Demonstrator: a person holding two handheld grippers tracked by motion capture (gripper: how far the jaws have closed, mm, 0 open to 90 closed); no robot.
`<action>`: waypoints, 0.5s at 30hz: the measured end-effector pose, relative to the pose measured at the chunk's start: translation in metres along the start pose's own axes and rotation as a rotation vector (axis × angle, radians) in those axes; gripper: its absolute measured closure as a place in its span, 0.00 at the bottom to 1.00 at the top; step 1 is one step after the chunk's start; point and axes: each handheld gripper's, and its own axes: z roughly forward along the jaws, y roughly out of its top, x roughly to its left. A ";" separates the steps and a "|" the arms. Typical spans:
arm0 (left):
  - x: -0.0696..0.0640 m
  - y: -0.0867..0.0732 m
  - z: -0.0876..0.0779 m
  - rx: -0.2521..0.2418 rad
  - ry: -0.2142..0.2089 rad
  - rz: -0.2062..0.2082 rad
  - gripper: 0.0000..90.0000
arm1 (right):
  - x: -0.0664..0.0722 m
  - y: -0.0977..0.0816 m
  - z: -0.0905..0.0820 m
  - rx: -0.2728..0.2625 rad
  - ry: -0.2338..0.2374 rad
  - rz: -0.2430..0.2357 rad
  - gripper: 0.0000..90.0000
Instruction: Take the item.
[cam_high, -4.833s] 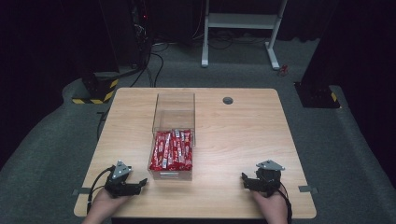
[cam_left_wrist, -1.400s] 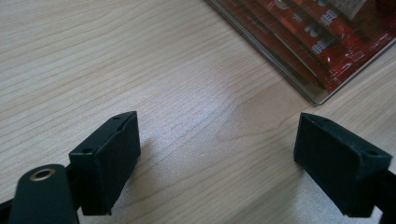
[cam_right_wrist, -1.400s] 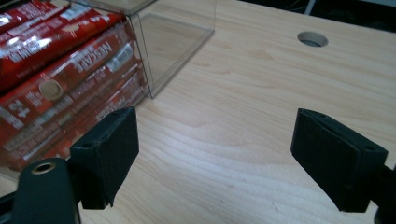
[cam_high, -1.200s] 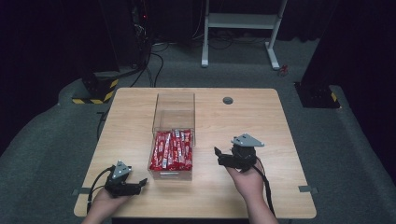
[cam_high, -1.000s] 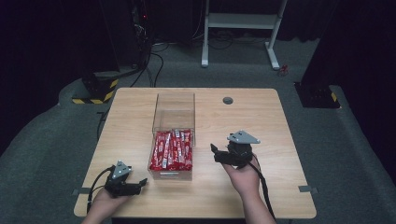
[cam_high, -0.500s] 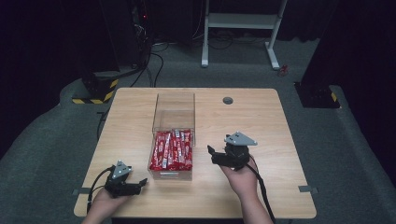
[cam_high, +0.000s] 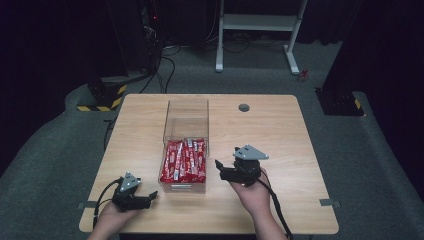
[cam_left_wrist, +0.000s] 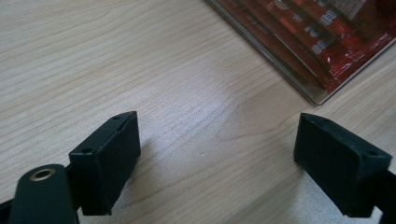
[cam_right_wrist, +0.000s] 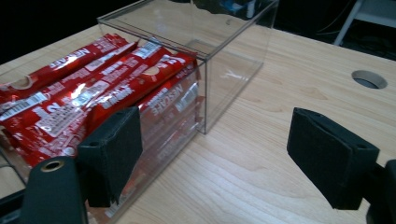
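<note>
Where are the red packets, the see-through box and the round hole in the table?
red packets (cam_high: 186, 161), high view, middle of the pile
see-through box (cam_high: 187, 101), high view, far rim
round hole (cam_right_wrist: 369, 79), right gripper view, its centre

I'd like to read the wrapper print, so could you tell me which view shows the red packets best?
The right gripper view: the red packets lie close, lettering legible through the clear box. The high view shows them small; the left gripper view catches a corner.

Wooden table (cam_high: 300, 150), clear box (cam_high: 186, 120) on it
</note>
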 end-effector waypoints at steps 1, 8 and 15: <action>0.000 0.000 0.000 0.000 0.000 0.000 0.17 | 0.001 0.000 0.000 0.000 0.004 -0.005 0.20; 0.000 -0.001 -0.001 0.003 -0.001 0.007 0.17 | 0.010 0.002 0.002 -0.009 0.033 -0.010 0.22; 0.000 -0.002 -0.003 0.004 -0.001 0.008 0.17 | 0.021 0.005 0.005 -0.010 0.073 -0.014 0.23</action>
